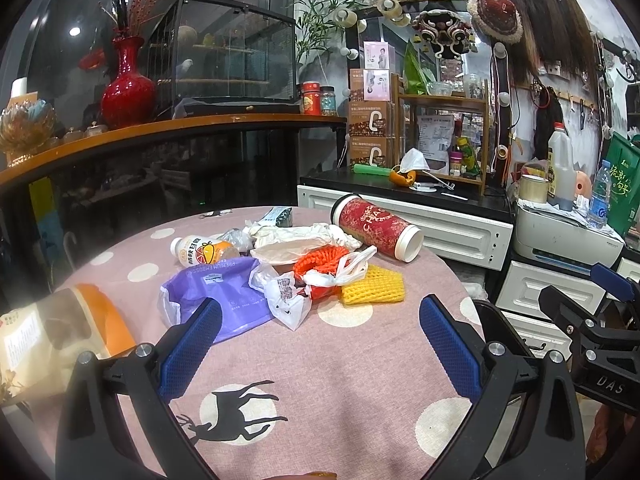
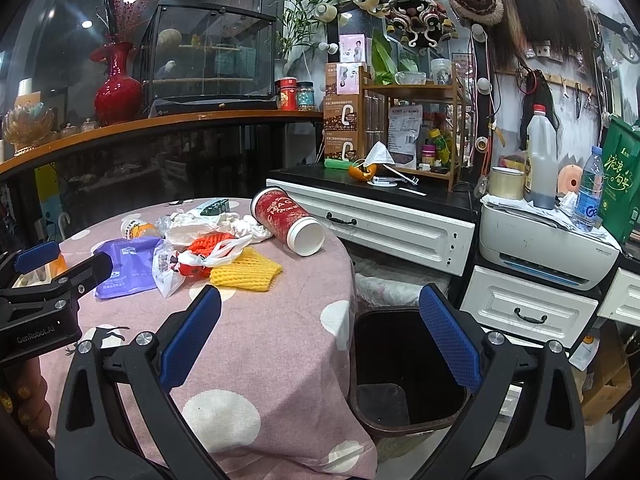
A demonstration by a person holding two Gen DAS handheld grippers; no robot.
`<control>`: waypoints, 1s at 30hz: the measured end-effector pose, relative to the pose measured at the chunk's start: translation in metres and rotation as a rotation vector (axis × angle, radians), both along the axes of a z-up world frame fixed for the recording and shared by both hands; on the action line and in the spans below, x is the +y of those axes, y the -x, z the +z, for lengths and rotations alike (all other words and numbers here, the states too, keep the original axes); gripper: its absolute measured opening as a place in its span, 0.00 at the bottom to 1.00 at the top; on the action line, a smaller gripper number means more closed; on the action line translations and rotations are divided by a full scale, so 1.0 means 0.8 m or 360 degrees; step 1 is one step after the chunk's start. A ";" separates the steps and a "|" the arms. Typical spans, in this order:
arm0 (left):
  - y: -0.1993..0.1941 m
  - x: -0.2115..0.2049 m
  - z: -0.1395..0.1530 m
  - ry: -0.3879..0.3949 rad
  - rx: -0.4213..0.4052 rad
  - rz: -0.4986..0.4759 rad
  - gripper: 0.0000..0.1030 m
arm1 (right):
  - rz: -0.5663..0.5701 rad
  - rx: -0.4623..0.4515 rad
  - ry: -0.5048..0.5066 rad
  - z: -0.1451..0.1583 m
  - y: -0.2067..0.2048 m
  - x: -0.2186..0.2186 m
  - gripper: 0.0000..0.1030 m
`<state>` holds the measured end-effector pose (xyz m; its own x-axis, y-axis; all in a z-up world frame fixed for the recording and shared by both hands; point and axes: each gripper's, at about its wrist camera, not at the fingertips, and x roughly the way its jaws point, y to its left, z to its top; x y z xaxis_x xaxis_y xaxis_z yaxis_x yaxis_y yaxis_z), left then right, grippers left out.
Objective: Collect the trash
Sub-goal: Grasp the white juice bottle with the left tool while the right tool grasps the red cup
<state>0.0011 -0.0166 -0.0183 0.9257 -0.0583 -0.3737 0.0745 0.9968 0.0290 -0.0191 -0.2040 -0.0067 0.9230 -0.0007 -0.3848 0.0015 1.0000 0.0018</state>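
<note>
**Trash heaped on a pink table, bin beside it**

Pink spotted cloth covers the table (image 1: 320, 360); a trash pile lies toward its far side: a purple wrapper (image 1: 216, 292), white bag (image 1: 288, 292), orange net (image 1: 320, 258), yellow foam net (image 1: 372, 290), bottle (image 1: 204, 250) and a red cup (image 1: 376, 226) on its side; the left gripper (image 1: 320, 328) hovers before the pile, both jaws spread, holding nothing; the right gripper (image 2: 320, 328) is likewise spread and empty above the table edge and the dark bin (image 2: 404, 376) beside it.
</note>
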 end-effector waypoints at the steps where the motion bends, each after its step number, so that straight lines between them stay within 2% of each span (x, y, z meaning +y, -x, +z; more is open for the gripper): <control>1: 0.000 0.000 0.000 0.0000 0.0002 0.0000 0.95 | 0.0000 0.0001 0.0001 0.000 0.000 0.000 0.95; 7: -0.009 -0.001 -0.005 -0.0029 0.0065 -0.0042 0.95 | 0.0011 0.0062 0.0011 -0.006 -0.015 0.000 0.95; 14: -0.056 0.030 -0.023 0.0056 0.0314 -0.0088 0.95 | 0.0123 0.0232 0.0050 -0.015 -0.081 0.009 0.95; 17: -0.075 0.044 -0.032 0.0055 0.0411 -0.0110 0.95 | 0.0202 0.0335 0.0116 -0.020 -0.123 0.022 0.95; 21: -0.110 0.071 -0.034 0.0120 0.0587 -0.0155 0.95 | 0.0328 0.0469 0.0144 -0.029 -0.182 0.037 0.95; 24: -0.139 0.094 -0.022 0.0126 0.0643 -0.0101 0.95 | 0.0392 0.0516 0.0207 -0.027 -0.221 0.047 0.95; 26: -0.161 0.113 -0.010 0.0122 0.0662 -0.0009 0.95 | 0.0404 0.0540 0.0226 -0.024 -0.246 0.049 0.95; 30: -0.219 0.152 0.015 0.0153 0.0737 0.0172 0.95 | 0.0436 0.0624 0.0171 -0.014 -0.300 0.046 0.95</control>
